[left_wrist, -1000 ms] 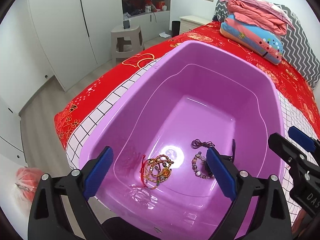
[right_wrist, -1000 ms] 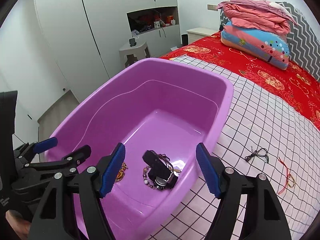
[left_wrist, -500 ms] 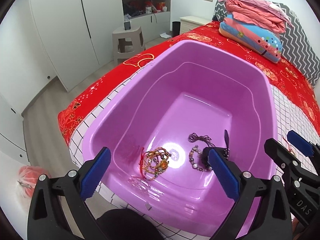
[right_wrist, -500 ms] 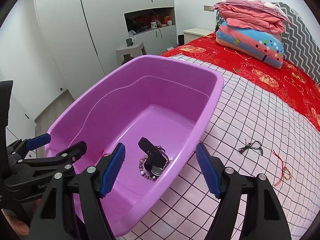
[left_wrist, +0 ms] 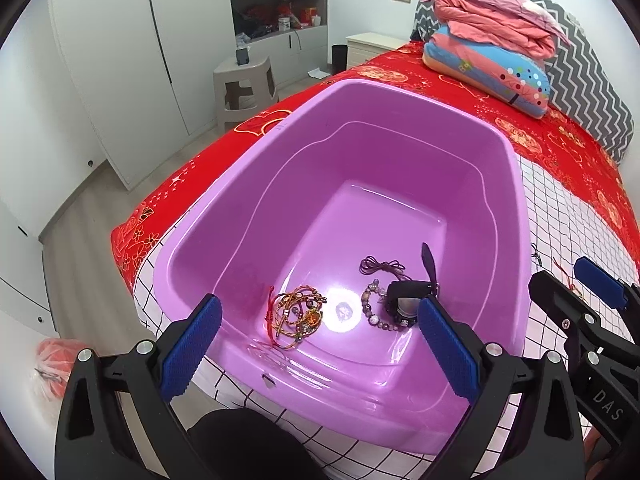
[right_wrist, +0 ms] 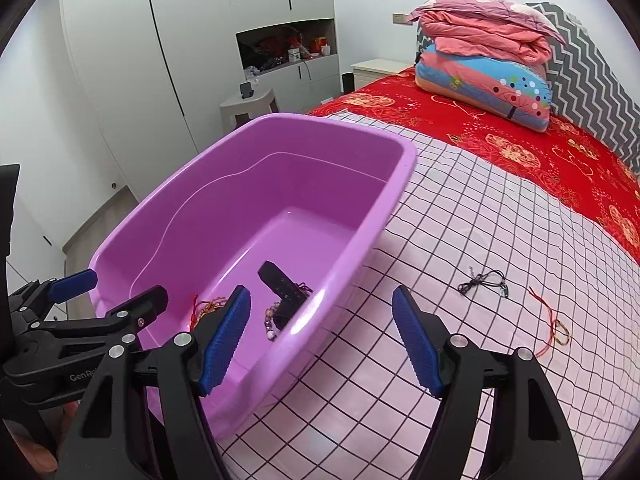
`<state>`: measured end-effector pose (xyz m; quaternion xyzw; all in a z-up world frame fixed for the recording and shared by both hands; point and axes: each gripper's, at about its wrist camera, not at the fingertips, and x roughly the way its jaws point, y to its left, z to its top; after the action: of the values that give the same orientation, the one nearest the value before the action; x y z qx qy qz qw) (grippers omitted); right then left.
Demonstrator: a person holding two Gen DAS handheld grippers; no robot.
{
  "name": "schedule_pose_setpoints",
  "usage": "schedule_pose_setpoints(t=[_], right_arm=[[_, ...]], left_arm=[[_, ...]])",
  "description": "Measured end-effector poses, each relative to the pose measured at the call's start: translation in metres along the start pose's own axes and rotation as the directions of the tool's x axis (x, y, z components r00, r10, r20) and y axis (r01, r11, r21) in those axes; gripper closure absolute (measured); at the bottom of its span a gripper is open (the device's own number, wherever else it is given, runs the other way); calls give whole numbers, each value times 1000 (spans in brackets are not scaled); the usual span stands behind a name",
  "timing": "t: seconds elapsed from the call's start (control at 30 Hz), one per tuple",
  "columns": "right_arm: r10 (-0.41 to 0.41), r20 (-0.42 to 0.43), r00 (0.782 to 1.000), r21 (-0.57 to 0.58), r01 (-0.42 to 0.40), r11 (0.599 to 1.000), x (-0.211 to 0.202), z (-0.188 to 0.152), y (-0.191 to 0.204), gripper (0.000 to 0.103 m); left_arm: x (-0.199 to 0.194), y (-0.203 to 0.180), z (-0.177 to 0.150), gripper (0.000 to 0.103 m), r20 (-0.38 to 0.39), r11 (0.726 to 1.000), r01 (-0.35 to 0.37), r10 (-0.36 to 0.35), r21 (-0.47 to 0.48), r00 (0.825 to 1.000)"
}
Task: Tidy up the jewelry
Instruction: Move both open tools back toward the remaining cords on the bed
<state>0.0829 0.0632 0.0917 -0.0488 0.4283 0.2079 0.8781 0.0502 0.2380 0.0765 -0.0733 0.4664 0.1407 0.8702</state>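
A purple plastic tub (left_wrist: 508,184) (right_wrist: 384,216) stands on the bed. Inside lie a gold and red bracelet tangle (left_wrist: 296,316), a beaded bracelet (left_wrist: 374,314), a dark purple cord (left_wrist: 380,266) and a black watch (left_wrist: 412,300) (right_wrist: 282,286). On the checked cloth to the right lie a black cord necklace (right_wrist: 484,282) and a red string bracelet (right_wrist: 554,326). My left gripper (left_wrist: 320,352) is open and empty above the tub's near rim. My right gripper (right_wrist: 322,344) is open and empty over the tub's right edge.
A white checked cloth (right_wrist: 460,360) covers the red bedspread (right_wrist: 520,148). Folded quilts and a pillow (right_wrist: 484,64) are stacked at the head of the bed. A grey stool (left_wrist: 244,84) and white wardrobes stand beyond the bed's left edge.
Both grippers have drawn back and up from the tub. The right gripper has shifted right, so more of the checked cloth shows. The jewelry has not moved.
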Motion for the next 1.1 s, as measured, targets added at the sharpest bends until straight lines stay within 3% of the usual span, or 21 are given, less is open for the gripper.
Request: schedule_pose_setpoints(t=[0.6, 1.1], right_arm=[[-52, 60, 997, 90, 47, 995, -43, -25, -46, 33], [-112, 83, 990, 214, 92, 973, -73, -63, -110, 33]], left_arm=[[-26, -42, -8, 7, 39, 997, 29, -32, 73, 999], [-41, -111, -23, 7, 43, 976, 96, -106, 195, 993]])
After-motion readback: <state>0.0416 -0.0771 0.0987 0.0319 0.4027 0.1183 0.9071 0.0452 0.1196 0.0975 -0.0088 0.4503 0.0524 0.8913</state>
